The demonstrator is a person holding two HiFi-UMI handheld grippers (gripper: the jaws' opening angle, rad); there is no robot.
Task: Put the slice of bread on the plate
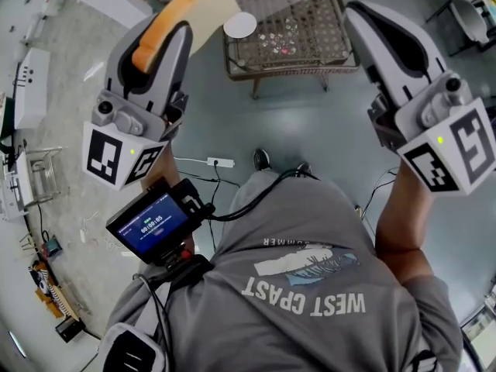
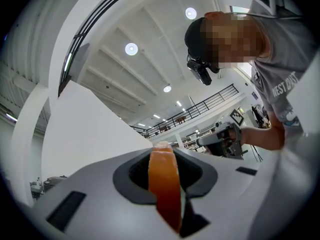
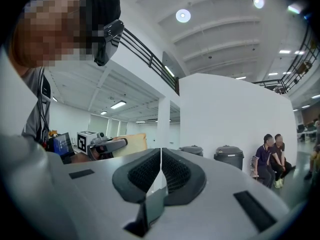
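Head view: wicker table with a clear top bearing small scattered items, standing on a grey floor; white power strip lying on that floor; small lit screen with cables. Right gripper view: two lidded bins side by side before a white wall; two seated people just right of them.

The slice of bread is up in the air, pressed between the fingers of the left gripper. It has an orange-brown crust and a pale cream face. In the left gripper view it stands on its edge, and only the crust shows. The plate is small, round and white. It lies near the left edge of the woven worktop, and the slice is not yet on it.
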